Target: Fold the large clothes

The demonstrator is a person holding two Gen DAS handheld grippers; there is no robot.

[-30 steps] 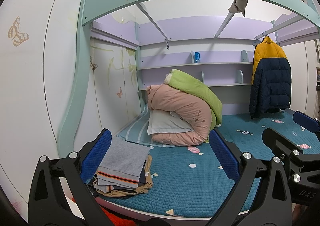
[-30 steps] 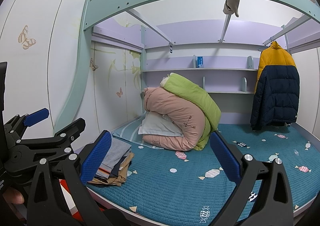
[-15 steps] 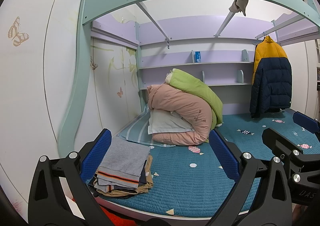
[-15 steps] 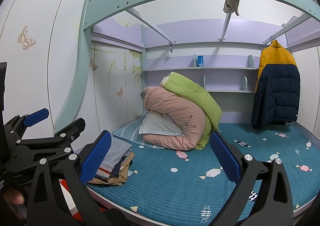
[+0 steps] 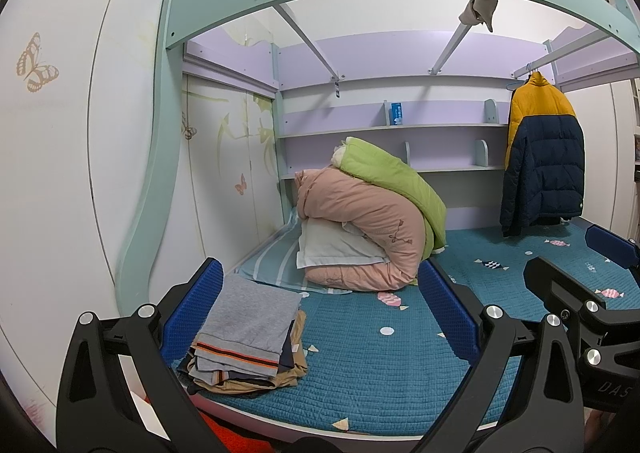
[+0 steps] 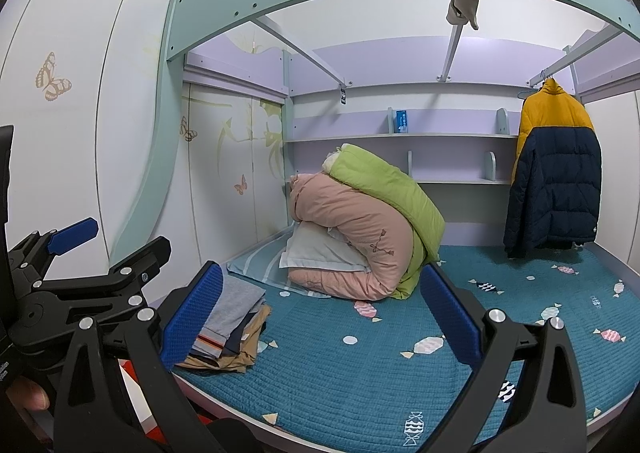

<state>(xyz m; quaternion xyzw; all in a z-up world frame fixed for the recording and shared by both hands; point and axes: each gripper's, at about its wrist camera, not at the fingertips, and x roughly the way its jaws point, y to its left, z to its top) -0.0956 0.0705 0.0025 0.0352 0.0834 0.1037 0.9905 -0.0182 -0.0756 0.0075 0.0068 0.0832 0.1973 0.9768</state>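
Both grippers are wide open and hold nothing – the left gripper [image 5: 320, 309] is nearer the pile of folded clothes [image 5: 248, 333], low on its left; the right gripper [image 6: 320, 313] is farther

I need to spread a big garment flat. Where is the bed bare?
The teal bedspread is free between the folded clothes stack and the hanging puffer jacket, in front of the rolled quilts. The near-left corner and the back-left are crowded.
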